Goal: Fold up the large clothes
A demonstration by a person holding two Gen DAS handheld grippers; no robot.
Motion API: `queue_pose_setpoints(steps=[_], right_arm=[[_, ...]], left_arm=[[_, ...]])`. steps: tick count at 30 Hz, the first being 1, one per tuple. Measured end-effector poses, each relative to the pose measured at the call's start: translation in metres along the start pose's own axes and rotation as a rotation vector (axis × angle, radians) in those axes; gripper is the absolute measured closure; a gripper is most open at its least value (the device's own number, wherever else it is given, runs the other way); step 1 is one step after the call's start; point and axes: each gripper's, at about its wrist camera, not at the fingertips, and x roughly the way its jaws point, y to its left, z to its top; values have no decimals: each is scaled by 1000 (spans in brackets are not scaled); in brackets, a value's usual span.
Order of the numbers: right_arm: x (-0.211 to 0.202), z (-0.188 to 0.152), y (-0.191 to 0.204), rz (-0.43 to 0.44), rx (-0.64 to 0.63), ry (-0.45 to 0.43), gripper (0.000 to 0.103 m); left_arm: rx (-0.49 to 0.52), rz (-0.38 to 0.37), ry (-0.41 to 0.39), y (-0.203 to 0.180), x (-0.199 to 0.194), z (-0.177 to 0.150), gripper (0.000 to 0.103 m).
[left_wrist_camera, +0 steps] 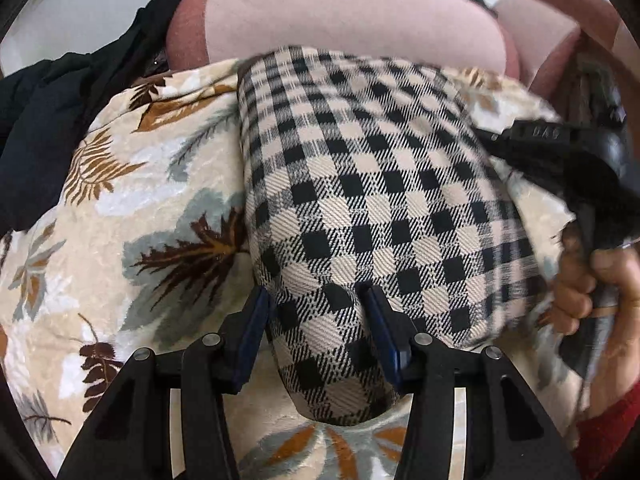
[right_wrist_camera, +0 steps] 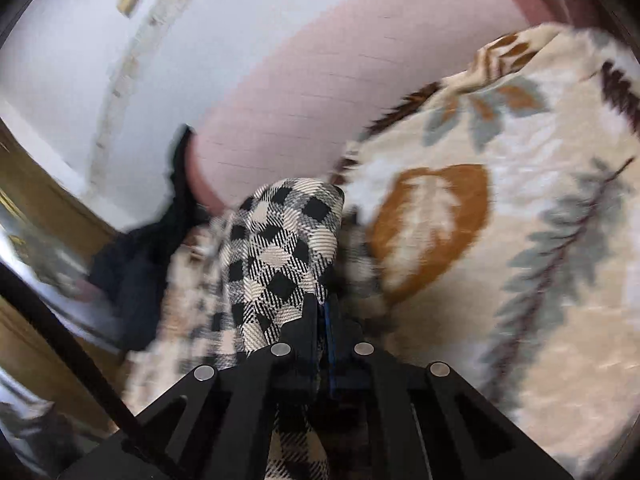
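Our work surface is a bed covered by a leaf-print blanket (left_wrist_camera: pixel 132 216), with a pink headboard (left_wrist_camera: pixel 340 16) and a white wall behind it.

Nearest the left wrist camera, our left gripper (left_wrist_camera: pixel 316 336) stands with its fingers part spread, a thick rolled fold of the checked garment (left_wrist_camera: pixel 360 184) filling the gap. The blue pads touch the cloth on both sides; we judge this a loose hold on a bulky fold.

In the right wrist view, our right gripper (right_wrist_camera: pixel 324 316) has its fingers pressed together, pinching a thin edge of the same garment, which drapes to the left of the fingers. Much of that view is blurred.

Farther off, a hand (left_wrist_camera: pixel 592 284) grips the right tool, and a dark garment (left_wrist_camera: pixel 60 120) lies at the blanket's far left edge, beside the headboard.

Risks from here:
- The bulky fold may slide out of the left fingers if we pull sideways.
- The thin pinched edge may slip under tension, skewing the fold.
- Uneven travel of the two grippers would twist the cloth.
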Motion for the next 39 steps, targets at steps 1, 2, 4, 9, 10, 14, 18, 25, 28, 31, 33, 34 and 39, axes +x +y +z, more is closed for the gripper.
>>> queue_pose_setpoints(steps=[1, 2, 4, 9, 10, 14, 18, 25, 28, 31, 33, 34, 39], right_arm=[[-1, -1, 3, -17, -9, -2, 98], [-6, 0, 8, -43, -21, -20, 98], [-22, 3, 24, -75, -66, -85, 96], [-43, -3, 49, 143, -89, -71, 96], [-34, -5, 50, 168, -89, -15, 96], [22, -28, 16, 97, -7, 214, 98], [3, -25, -24, 85, 185, 167, 103], [-65, -19, -32, 31, 134, 67, 27], [-67, -21, -35, 51, 125, 39, 11], [-39, -22, -38, 75, 155, 75, 11], [-23, -23, -43, 70, 165, 92, 11], [-13, -24, -46, 70, 166, 102, 11], [11, -19, -38, 141, 109, 105, 10]], left_arm=[[8, 15, 11, -2, 5, -1, 54], [15, 34, 21, -5, 9, -2, 54], [16, 45, 25, -5, 14, -3, 53], [14, 36, 16, -3, 13, -3, 53], [15, 33, 10, -3, 12, -4, 52], [33, 31, -2, -2, 12, -12, 49], [40, -31, -4, 5, -3, -25, 48], [28, -200, 79, 25, -16, -57, 51], [-23, -242, 15, 42, -39, -59, 50], [-109, -270, -31, 64, -49, -41, 37], [-180, -297, -50, 78, -41, -21, 31], [-205, -330, -48, 83, -33, -12, 29], [-281, -490, 30, 88, 20, 21, 28]])
